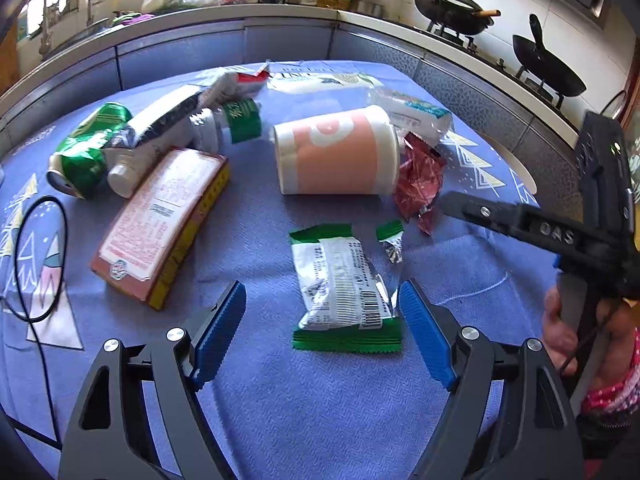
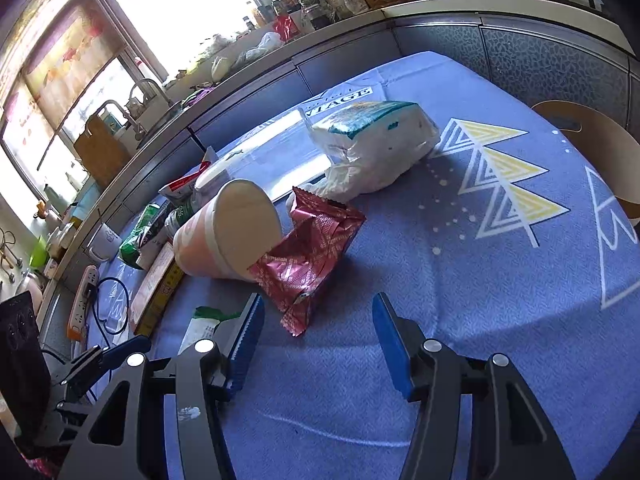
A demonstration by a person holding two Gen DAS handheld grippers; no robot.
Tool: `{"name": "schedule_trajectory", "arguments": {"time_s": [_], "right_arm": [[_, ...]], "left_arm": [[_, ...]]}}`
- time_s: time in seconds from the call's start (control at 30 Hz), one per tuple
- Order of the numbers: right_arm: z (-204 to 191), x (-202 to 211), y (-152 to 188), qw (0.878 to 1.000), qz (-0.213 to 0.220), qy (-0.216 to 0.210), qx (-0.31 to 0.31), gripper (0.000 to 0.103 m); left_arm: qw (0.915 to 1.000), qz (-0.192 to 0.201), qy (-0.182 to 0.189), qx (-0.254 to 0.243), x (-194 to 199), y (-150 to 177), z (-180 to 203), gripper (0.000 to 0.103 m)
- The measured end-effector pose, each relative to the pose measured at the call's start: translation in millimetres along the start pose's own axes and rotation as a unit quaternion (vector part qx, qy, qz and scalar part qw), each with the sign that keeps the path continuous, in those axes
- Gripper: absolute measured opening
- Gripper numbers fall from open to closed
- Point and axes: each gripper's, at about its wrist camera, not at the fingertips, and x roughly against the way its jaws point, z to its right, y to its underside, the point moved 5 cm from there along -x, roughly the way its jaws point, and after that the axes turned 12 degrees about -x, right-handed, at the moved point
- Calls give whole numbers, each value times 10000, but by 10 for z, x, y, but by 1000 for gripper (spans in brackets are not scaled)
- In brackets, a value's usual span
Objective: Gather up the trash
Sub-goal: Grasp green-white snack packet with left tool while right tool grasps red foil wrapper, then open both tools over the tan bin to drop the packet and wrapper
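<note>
So both tongs were wide open: left tongs point(image 1: 322, 320) straddled the green wrapper point(image 1: 344, 288), right tongs point(image 2: 318, 340) sat near the red wrapper point(image 2: 310, 258), holding nothing.

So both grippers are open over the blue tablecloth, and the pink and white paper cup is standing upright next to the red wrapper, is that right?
Not quite. The paper cup is lying on its side, not upright, as the left wrist view shows. The rest holds: it lies next to the red wrapper on the blue tablecloth, and the left gripper and right gripper are both open.
</note>
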Motion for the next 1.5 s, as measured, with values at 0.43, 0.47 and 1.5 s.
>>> {"name": "schedule_trajectory", "arguments": {"time_s": [0.43,0.47,1.5], "right_arm": [[-168,68,-7,9987,259,-161,421,1],[-122,170,-10,9982,404,-160,410,1],[1759,1247,-1260,9581,2267,628,-1632,55]], "left_arm": [[9970,178,666,-364,231,-134,184,13],[9960,250,762,-397,293,-209,220,13],[9546,511,2710,-1128,-987,-2710,2070,56]]}}
